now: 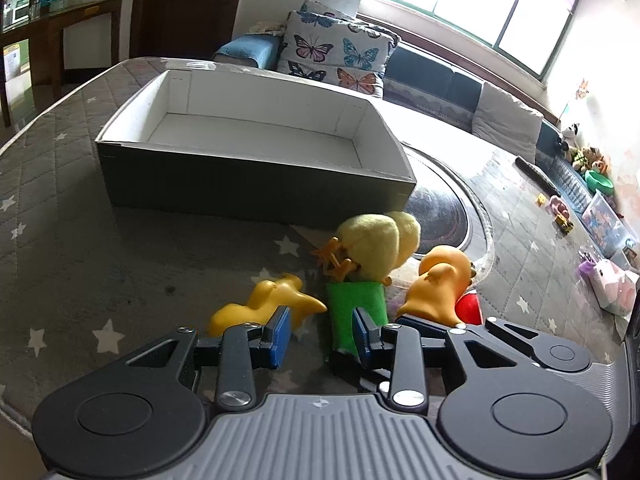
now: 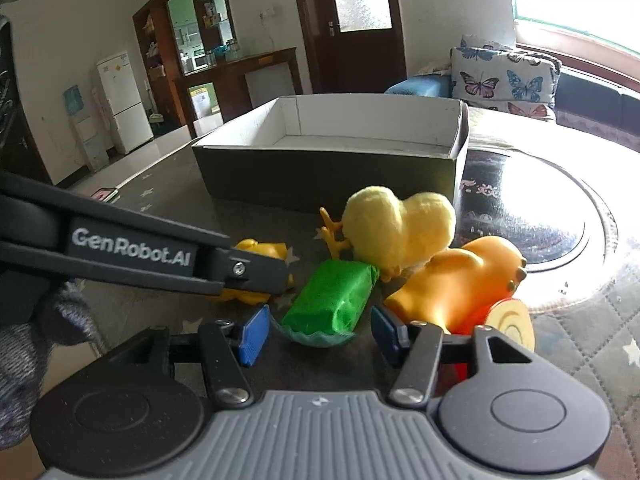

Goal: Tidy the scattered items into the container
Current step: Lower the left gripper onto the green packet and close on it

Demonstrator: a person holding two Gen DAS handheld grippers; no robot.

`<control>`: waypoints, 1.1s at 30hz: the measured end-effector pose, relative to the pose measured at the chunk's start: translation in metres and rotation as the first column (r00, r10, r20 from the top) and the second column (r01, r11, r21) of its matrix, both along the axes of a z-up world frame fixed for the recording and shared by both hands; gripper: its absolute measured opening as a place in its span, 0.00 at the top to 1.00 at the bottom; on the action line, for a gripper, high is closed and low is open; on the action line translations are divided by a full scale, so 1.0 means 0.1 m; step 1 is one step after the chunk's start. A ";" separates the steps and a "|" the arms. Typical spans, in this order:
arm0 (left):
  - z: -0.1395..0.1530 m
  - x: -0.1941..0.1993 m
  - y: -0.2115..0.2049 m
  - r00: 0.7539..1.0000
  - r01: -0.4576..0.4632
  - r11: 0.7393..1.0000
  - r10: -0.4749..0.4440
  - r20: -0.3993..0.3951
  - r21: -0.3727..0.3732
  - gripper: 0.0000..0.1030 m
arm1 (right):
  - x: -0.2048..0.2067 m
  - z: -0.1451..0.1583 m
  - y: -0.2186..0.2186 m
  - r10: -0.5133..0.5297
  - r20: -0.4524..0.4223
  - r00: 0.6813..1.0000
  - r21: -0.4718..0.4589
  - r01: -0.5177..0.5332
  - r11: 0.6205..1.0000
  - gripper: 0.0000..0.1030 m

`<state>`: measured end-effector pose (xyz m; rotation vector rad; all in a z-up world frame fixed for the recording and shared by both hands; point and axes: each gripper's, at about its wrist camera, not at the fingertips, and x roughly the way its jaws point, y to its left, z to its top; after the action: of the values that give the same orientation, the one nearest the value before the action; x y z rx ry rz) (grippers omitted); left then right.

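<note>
The left tool [image 1: 322, 330] is seen with its blue pads spread apart, hovering low over the star-patterned quilted cover [image 1: 80, 272] of the table; nothing is pinched between them. In its own view, the green packet [image 1: 356, 308] is seen just ahead of the gap, nearer the right-hand pad, and the small yellow duck [image 1: 264, 306] lies just ahead of the other pad; whether either pad touches its toy cannot be told. The right tool [image 2: 320, 332] is likewise held spread, with the green packet [image 2: 332, 300] lying between and just beyond its pads, and no pad is seen pressing on it. In the right wrist view the left tool's black finger [image 2: 240, 270] is seen reaching across from the left, over the small yellow duck [image 2: 260, 250]. Behind the packet the fluffy yellow chick [image 2: 396, 232] is found on its side, touching the orange rubber duck [image 2: 456, 280], which lies beside the right-hand pad of the right tool. The open box [image 2: 332, 176], dark outside and white inside, is set just behind the toys, and nothing is seen in it.
</note>
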<state>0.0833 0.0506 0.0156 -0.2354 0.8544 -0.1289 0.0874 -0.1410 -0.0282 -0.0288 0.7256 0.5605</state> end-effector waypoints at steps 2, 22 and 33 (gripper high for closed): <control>0.00 0.00 0.03 1.000 -0.007 1.000 0.007 -0.002 -0.010 0.65 | 0.02 0.00 0.03 -0.009 0.001 1.000 -0.005 0.009 1.000 0.44; 0.00 0.08 -0.15 0.998 0.063 0.996 -0.064 -0.019 -0.070 0.64 | -0.09 0.04 0.02 0.090 0.006 0.996 -0.069 -0.090 0.994 0.67; -0.19 0.21 -0.19 0.993 0.055 0.993 -0.065 -0.097 -0.100 0.61 | -0.16 0.04 0.08 0.139 0.024 0.990 -0.109 -0.136 0.985 0.68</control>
<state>0.1046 0.0317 -0.0036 -0.3101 0.9564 -0.2167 0.0711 -0.1331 -0.0246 -0.1882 0.7264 0.6512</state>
